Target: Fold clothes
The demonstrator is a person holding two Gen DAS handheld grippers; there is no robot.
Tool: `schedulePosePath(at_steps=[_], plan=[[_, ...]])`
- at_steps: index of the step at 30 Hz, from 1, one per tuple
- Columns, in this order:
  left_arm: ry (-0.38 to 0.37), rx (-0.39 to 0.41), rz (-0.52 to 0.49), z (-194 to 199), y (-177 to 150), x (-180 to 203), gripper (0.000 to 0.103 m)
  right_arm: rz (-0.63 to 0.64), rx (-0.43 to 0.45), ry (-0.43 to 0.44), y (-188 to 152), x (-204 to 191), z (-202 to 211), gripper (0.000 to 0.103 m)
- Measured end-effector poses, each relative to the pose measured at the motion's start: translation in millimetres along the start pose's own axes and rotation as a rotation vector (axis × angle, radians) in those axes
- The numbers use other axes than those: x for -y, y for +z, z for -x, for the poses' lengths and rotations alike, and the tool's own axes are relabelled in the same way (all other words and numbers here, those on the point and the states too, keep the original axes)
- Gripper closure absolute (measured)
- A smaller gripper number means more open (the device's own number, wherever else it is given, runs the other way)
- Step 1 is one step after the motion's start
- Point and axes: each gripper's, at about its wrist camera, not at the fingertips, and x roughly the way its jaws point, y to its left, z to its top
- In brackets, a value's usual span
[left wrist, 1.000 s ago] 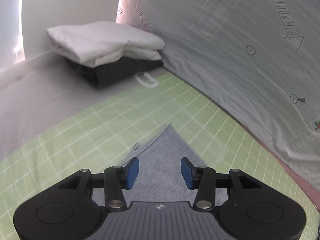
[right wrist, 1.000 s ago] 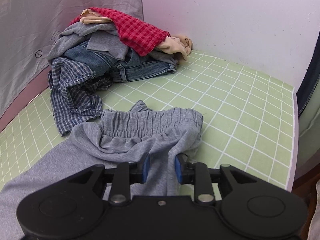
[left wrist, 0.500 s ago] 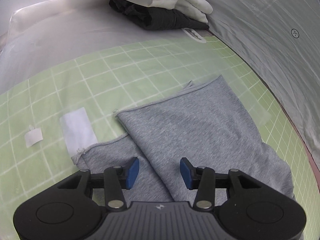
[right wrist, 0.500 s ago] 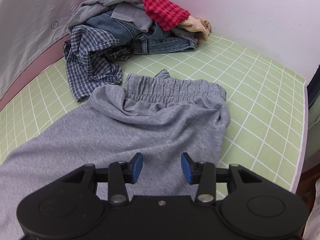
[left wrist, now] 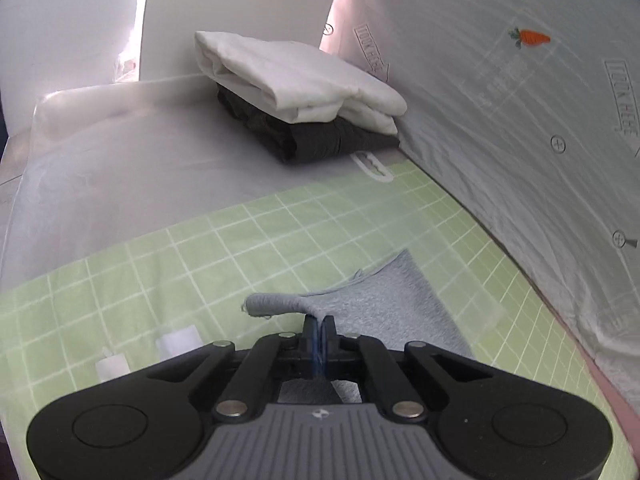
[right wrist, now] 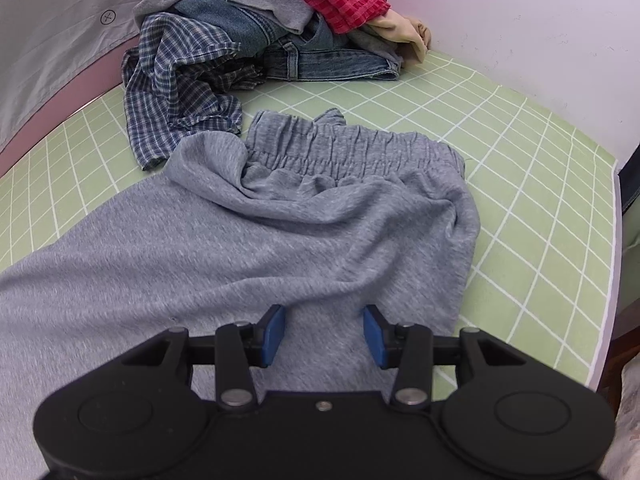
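Observation:
Grey sweatpants [right wrist: 256,236] lie spread on the green grid mat [right wrist: 532,184], elastic waistband at the far end. My right gripper [right wrist: 324,330] is open just above the grey fabric near the hip, holding nothing. In the left wrist view my left gripper [left wrist: 319,334] is shut on the hem of a grey pant leg [left wrist: 376,304] and lifts its corner [left wrist: 272,305] a little off the mat [left wrist: 168,264].
A folded white garment [left wrist: 296,76] sits on a folded dark one [left wrist: 320,140] at the back left. A heap of unfolded clothes [right wrist: 248,28] lies beyond the waistband, a blue plaid shirt [right wrist: 180,88] nearest. A grey sheet wall [left wrist: 520,120] borders the mat.
My left gripper has closed on the pant-leg hem and raised it. My right gripper, shut on the fabric a second ago, has opened and sits above the pants.

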Motion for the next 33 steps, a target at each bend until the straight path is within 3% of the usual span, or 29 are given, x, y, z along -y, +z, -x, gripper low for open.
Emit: schedulePosePath(at_steps=[2, 5, 9, 12, 14, 16, 18, 21, 24, 26, 27, 30, 33], plan=[[0.006, -0.006, 0.045, 8, -2, -11, 0.101, 0.01, 0.007, -0.002, 0, 0, 0, 0.058], [0.098, -0.04, -0.003, -3, -19, -25, 0.101, 0.009, 0.01, 0.004, 0, 2, -1, 0.057], [0.163, -0.159, 0.12, -27, -42, -56, 0.1, 0.019, 0.015, 0.013, 2, 4, -3, 0.055], [0.181, -0.174, 0.093, -27, -52, -58, 0.096, 0.014, 0.011, 0.023, 4, 6, -3, 0.054], [0.18, -0.177, 0.078, -25, -54, -58, 0.086, 0.01, 0.01, 0.025, 4, 6, -3, 0.054], [0.18, -0.182, 0.097, -23, -55, -60, 0.069, 0.006, 0.01, 0.026, 3, 7, -2, 0.053], [0.171, -0.19, 0.121, -24, -56, -63, 0.061, 0.002, 0.01, 0.027, 3, 7, -2, 0.053], [0.161, -0.191, 0.133, -28, -57, -62, 0.06, -0.001, 0.01, 0.029, 2, 7, -1, 0.052], [0.15, -0.185, 0.114, -31, -57, -56, 0.063, 0.006, 0.009, 0.03, 1, 7, 0, 0.051], [0.157, -0.182, 0.081, -33, -55, -50, 0.093, 0.007, 0.009, 0.032, 2, 8, 0, 0.051], [0.153, -0.181, 0.062, -33, -53, -49, 0.1, 0.008, 0.01, 0.031, 2, 8, -1, 0.051], [0.155, -0.112, 0.066, -20, -38, -50, 0.1, 0.019, 0.014, 0.028, 2, 8, -1, 0.05], [0.19, -0.066, 0.134, -12, -21, -65, 0.1, 0.022, 0.012, 0.03, 1, 9, -1, 0.05]])
